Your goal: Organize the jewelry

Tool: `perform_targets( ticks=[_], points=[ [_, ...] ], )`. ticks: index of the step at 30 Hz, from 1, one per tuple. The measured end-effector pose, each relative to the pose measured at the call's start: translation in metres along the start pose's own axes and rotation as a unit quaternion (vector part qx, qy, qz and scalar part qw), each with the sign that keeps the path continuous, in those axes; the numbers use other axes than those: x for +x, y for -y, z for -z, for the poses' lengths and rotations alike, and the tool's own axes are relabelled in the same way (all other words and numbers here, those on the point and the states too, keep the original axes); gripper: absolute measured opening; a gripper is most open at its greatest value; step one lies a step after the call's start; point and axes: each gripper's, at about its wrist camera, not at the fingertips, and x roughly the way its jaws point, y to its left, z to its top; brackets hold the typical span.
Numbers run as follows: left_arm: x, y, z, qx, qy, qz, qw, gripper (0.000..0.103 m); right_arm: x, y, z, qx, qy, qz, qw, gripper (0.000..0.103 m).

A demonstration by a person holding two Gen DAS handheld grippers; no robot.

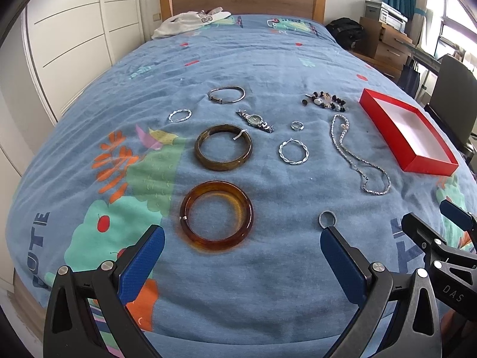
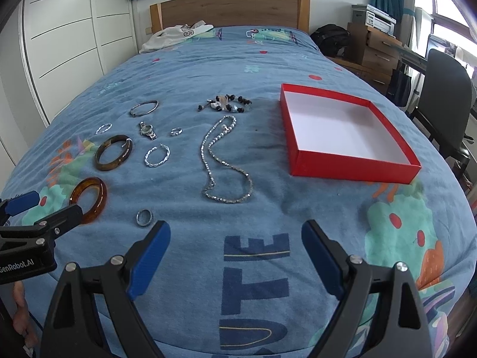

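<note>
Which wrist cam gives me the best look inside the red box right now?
The right wrist view: the red box sits close, its white floor fully visible, with nothing in it. In the left wrist view the red box lies off at the right edge, squeezed and foreshortened, showing less of the floor.

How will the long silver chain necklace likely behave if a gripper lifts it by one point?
The necklace lies in a limp, kinked loop on the bedspread, so it probably droops and swings when lifted. Its fine links look light, perhaps slippery between the pads.
</note>
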Motion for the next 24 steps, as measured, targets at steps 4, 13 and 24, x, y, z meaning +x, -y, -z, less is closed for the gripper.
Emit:
perform_targets(
  ticks=[4, 13, 24],
  points=[
    [0.000, 0.001, 0.000, 0.001, 0.000, 0.000, 1.0000, 0.102, -0.002, 0.000, 0.000, -0.003, 0.003, 0.000, 1.000, 0.090],
    [-0.005, 0.007, 0.001, 0.013, 0.002, -0.003, 0.9999, 0.102, -0.007, -0.001, -0.001, -0.008, 0.004, 0.000, 1.000, 0.090],
    [-0.006, 0.011, 0.002, 0.016, -0.003, 0.000, 0.9999, 0.102, -0.011, 0.002, 0.002, -0.007, 0.001, 0.005, 1.000, 0.090]
  ],
)
